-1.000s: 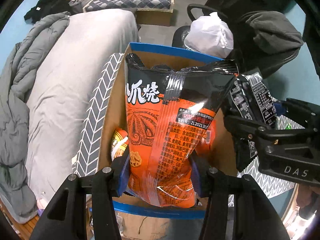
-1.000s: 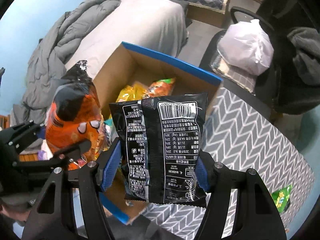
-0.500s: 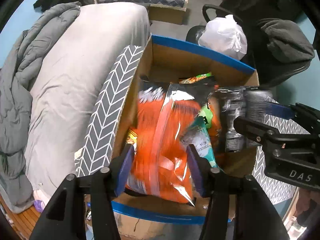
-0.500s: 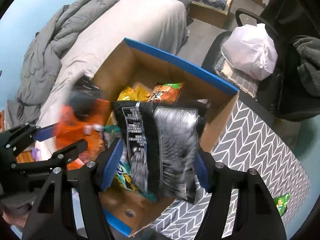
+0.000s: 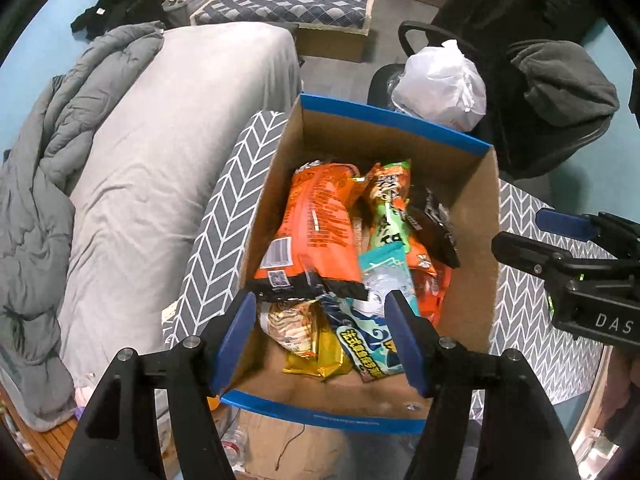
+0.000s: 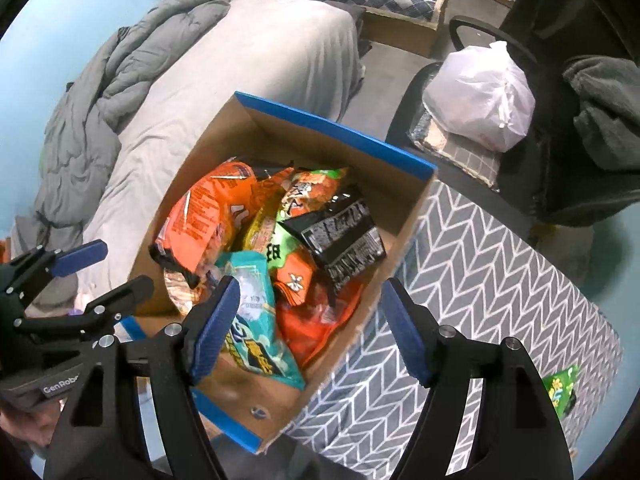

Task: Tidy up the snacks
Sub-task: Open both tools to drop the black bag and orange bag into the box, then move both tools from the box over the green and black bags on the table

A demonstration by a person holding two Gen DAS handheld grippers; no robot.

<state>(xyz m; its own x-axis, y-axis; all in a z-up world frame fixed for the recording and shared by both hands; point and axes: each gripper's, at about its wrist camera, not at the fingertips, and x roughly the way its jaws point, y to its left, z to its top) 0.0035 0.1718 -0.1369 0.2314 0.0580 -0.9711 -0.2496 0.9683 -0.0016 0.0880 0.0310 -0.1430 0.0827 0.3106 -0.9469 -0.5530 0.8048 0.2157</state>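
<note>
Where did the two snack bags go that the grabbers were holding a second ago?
Both were let go and dropped into the cardboard box. The orange snack bag fell from the left gripper and lies along the box's left side; the black snack bag fell from the right gripper and lies toward the right. Both grippers now stand open and empty. The box stayed on the patterned table.

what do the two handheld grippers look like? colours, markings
Both match: matte black angular frames with silver screw heads and blue pads on the inner faces of the fingers. The left gripper carries white "GenRob…" lettering on its body, seen from the right wrist view; the right gripper shows "DAS" in the left wrist view. No cables or sleeves visible.
</note>
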